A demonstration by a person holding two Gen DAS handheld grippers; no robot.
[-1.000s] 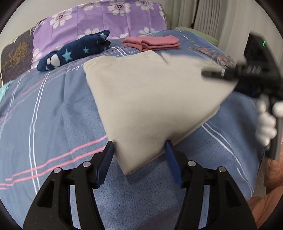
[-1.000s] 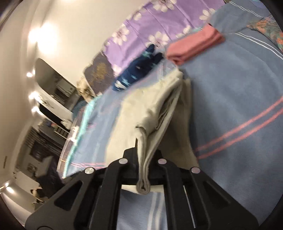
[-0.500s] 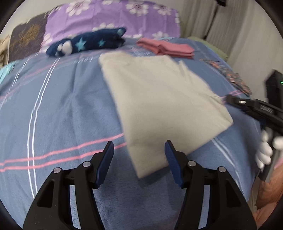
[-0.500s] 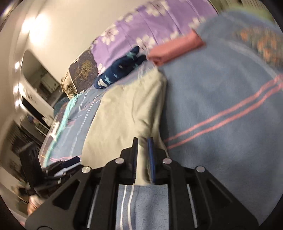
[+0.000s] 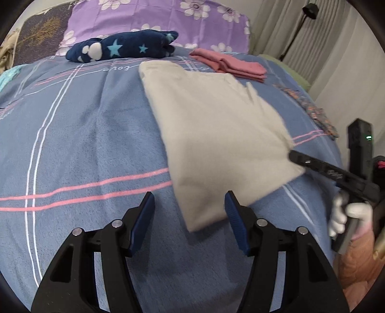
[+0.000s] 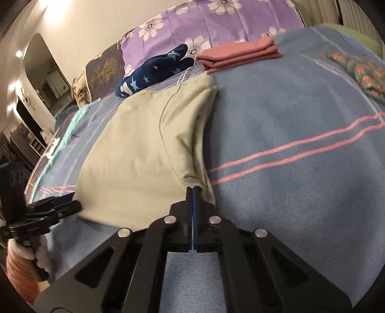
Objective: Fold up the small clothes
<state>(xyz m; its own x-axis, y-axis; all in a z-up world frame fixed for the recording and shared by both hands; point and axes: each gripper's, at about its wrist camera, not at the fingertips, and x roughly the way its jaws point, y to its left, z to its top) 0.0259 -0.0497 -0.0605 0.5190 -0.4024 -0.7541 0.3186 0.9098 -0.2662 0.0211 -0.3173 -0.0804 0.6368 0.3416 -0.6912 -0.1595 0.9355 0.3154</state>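
Observation:
A folded beige garment lies flat on the blue striped bedspread; it also shows in the right wrist view. My left gripper is open and empty, its blue pads either side of the garment's near corner, just short of it. My right gripper is shut, its tips at the garment's near right corner; whether cloth is still pinched cannot be told. The right gripper also shows at the right of the left wrist view, at the garment's edge.
A folded pink garment and a navy star-patterned plush item lie at the far side by a purple floral pillow. A floral patterned cloth lies at the bed's right edge. Curtains stand beyond.
The beige garment, held up a second ago, now lies flat on the bed. My left gripper has pulled back from its corner. My right gripper has lowered with it and closed fully.

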